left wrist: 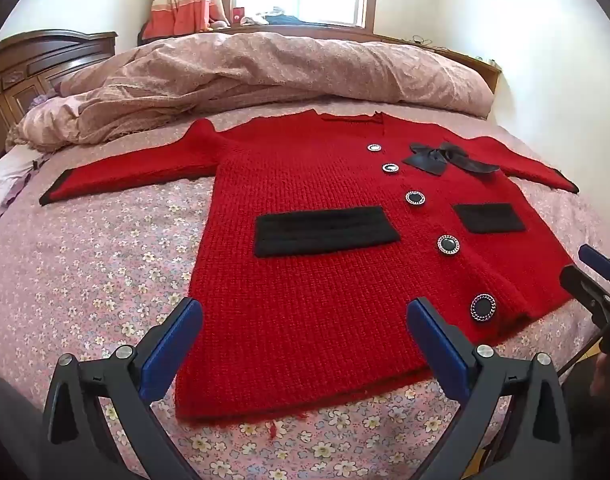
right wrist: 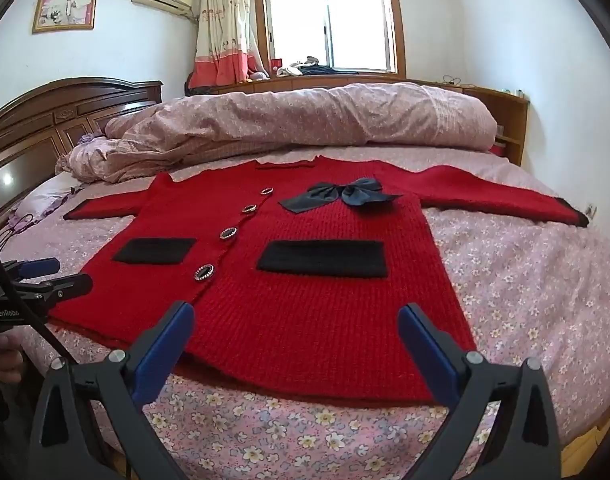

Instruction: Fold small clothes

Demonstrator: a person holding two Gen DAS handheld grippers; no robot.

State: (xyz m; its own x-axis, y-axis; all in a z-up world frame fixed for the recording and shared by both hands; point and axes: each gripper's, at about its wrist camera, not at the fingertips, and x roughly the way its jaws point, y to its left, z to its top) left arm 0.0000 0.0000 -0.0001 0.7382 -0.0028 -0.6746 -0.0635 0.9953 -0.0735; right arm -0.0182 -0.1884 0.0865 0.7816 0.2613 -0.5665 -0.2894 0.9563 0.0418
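Observation:
A red knit cardigan lies flat, front up, on the flowered bedsheet, both sleeves spread out sideways. It has two black pocket patches, a row of round buttons and a dark bow near the collar. My left gripper hovers open over the hem's left half, nothing between its blue pads. My right gripper hovers open over the hem's right half, also empty. Each gripper shows at the edge of the other's view: the right gripper, the left gripper.
A rumpled pink duvet is heaped along the far side of the bed, behind the collar. A dark wooden headboard stands at the left. A hand holds the left gripper's handle. The bed's near edge runs just below the hem.

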